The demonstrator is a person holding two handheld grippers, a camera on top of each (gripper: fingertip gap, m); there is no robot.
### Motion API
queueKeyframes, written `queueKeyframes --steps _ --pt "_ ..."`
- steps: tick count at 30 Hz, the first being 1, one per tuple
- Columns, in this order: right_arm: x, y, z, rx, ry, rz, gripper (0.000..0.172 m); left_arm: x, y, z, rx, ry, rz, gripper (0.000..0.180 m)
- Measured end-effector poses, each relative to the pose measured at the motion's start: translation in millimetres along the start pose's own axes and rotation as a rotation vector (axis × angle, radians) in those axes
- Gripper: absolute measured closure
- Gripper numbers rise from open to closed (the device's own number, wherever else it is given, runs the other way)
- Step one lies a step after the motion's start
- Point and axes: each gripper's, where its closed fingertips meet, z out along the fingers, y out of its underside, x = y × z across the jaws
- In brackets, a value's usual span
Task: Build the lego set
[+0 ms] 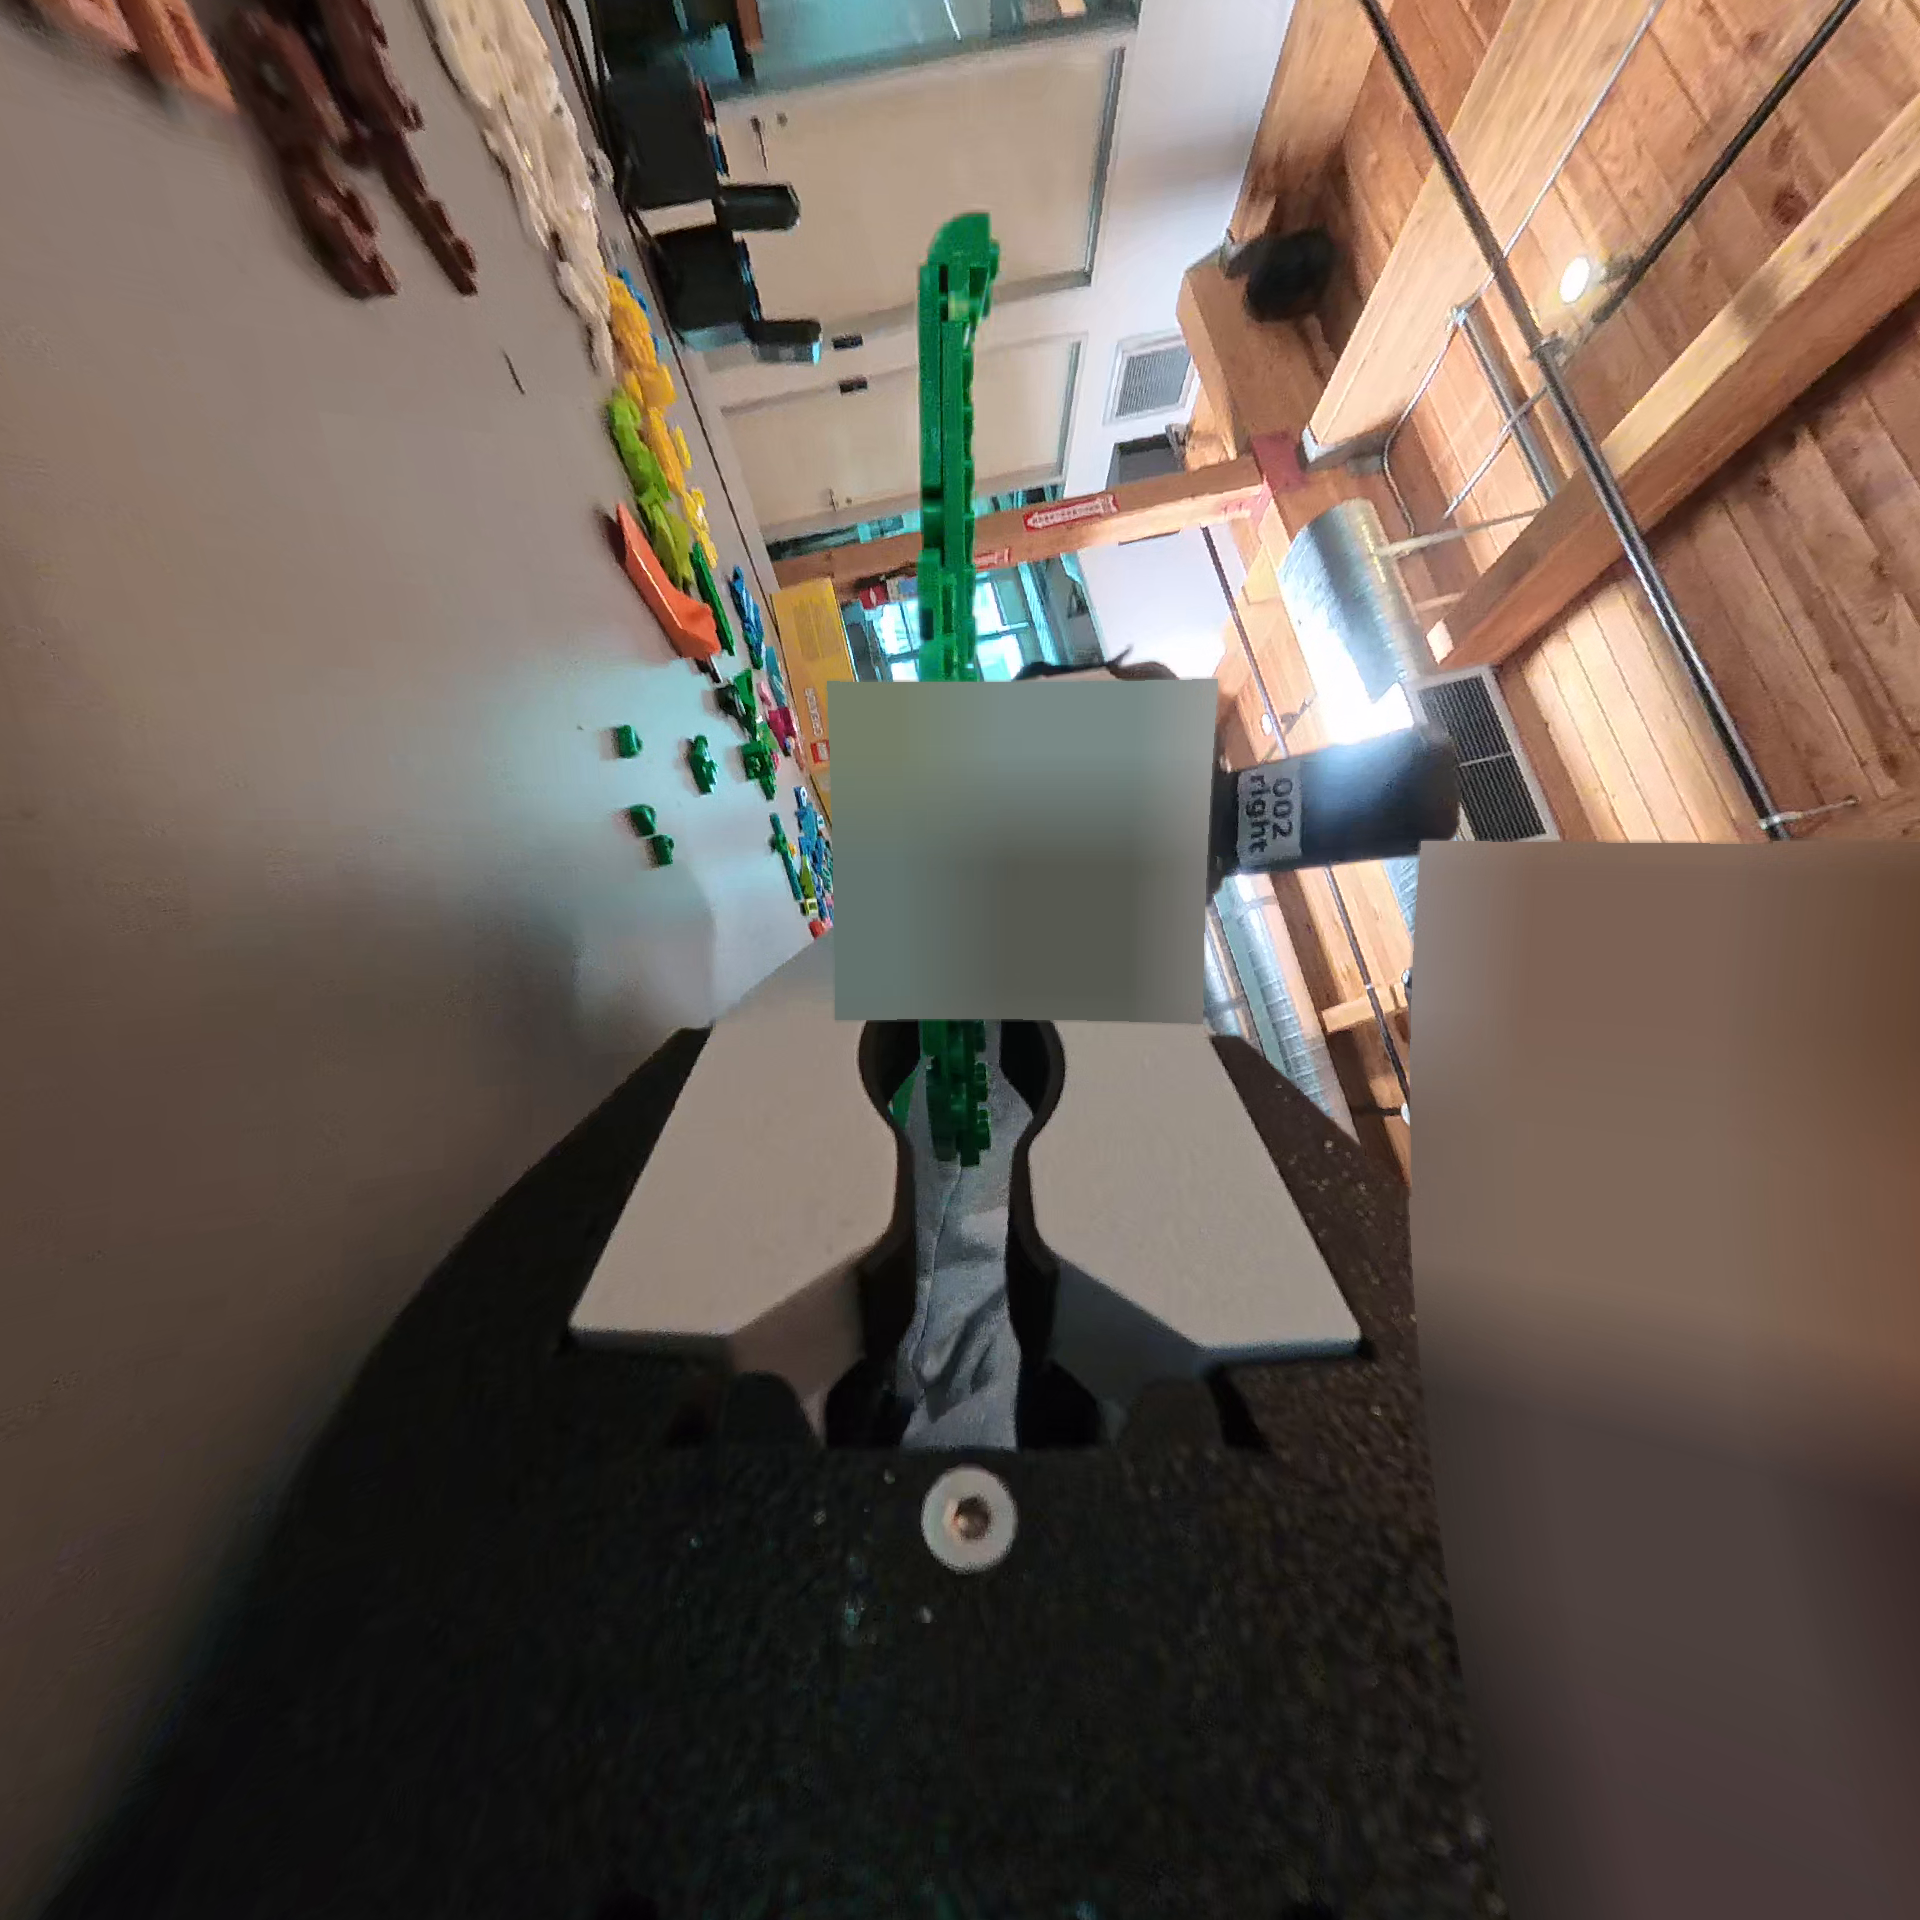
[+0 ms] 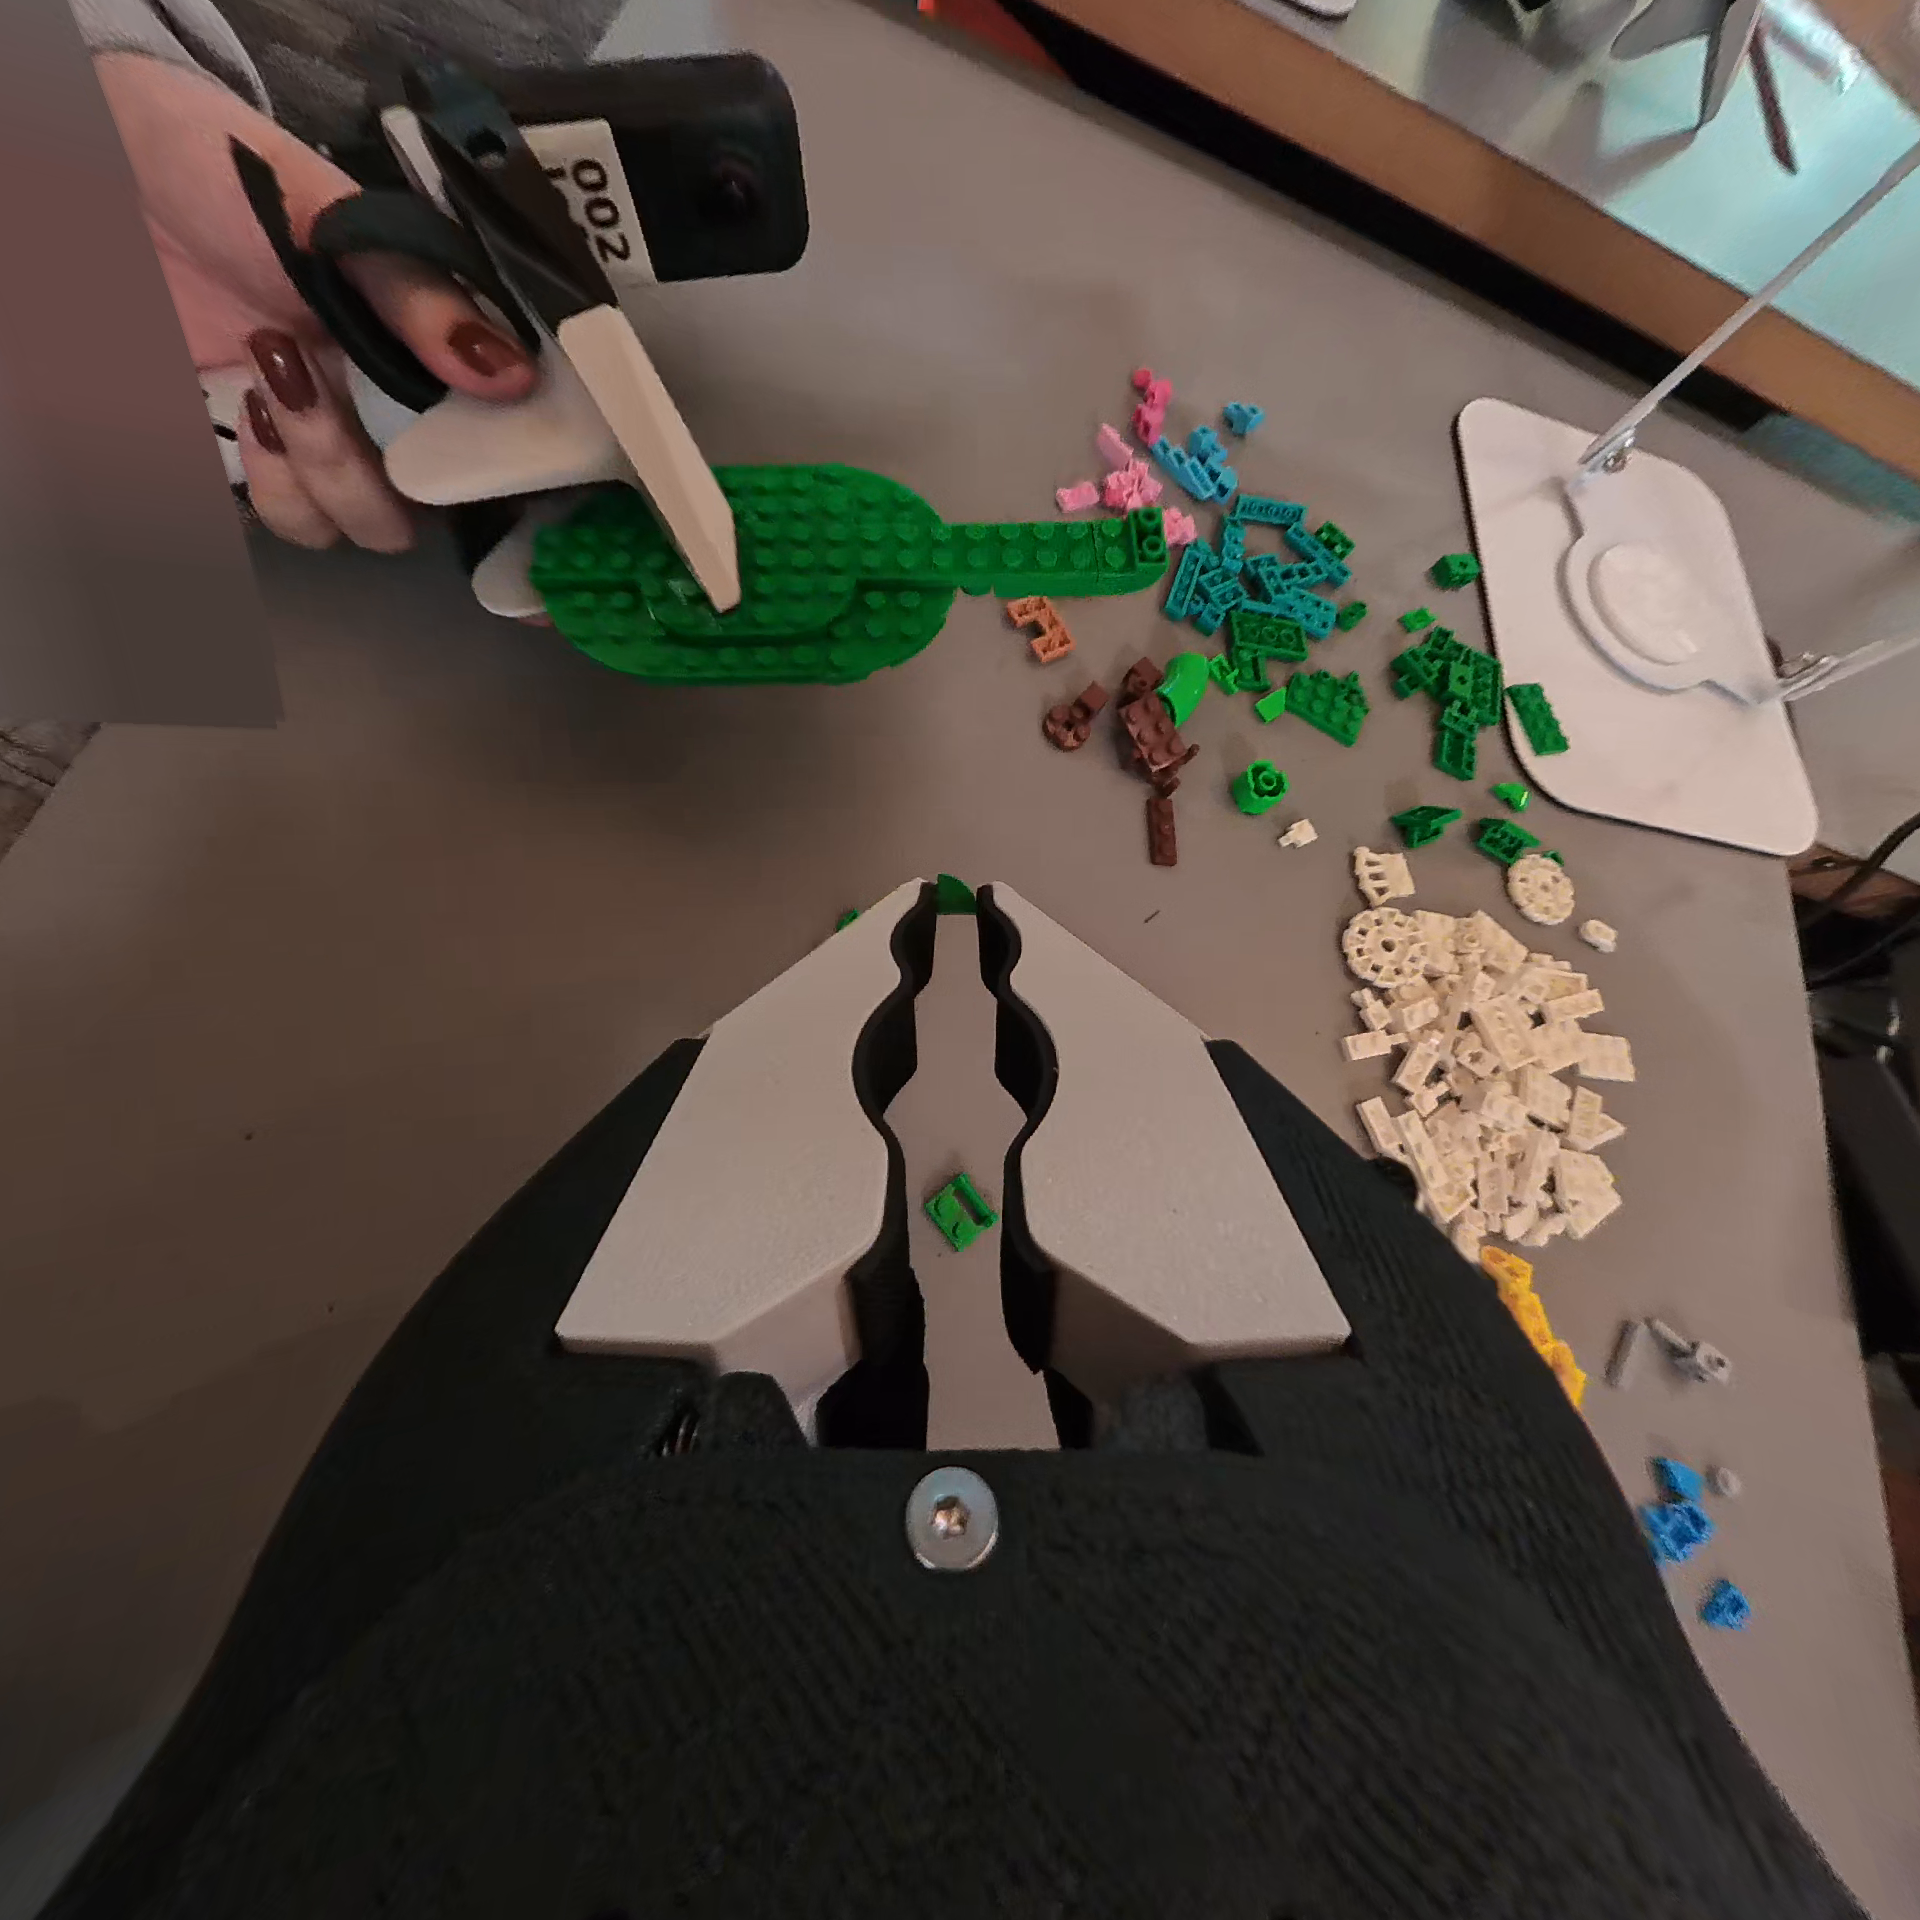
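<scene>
My left gripper [image 2: 707, 592] is at the upper left of the right wrist view. It is shut on a large green brick build [image 2: 831, 582] with a long handle-like arm, and holds the build above the grey table [image 2: 416, 935]. In the left wrist view the build [image 1: 951, 436] shows edge-on and runs up from between my fingers [image 1: 769, 1174]. A blurred patch hides the fingertips there. My right gripper [image 2: 954, 904] is low over the table, shut on a small green piece [image 2: 954, 894] at its very tips. Another small green piece [image 2: 961, 1210] lies on the table under the right fingers.
Loose bricks lie to the right: a cream pile [image 2: 1475, 1081], green ones [image 2: 1455, 675], blue ones [image 2: 1247, 571], pink ones [image 2: 1122, 478] and brown ones [image 2: 1143, 727]. A white stand base [image 2: 1662, 727] sits at the far right. A hand [image 2: 312, 395] holds the left gripper. Spacing between my two grippers at the tips: around 8 cm.
</scene>
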Motion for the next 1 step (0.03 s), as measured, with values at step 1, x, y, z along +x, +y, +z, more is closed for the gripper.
queueKeyframes --steps 1 --pt "-0.1 -2.9 -1.0 0.007 0.005 -0.007 0.165 -0.2 -1.3 -0.5 0.007 0.001 -0.003 0.175"
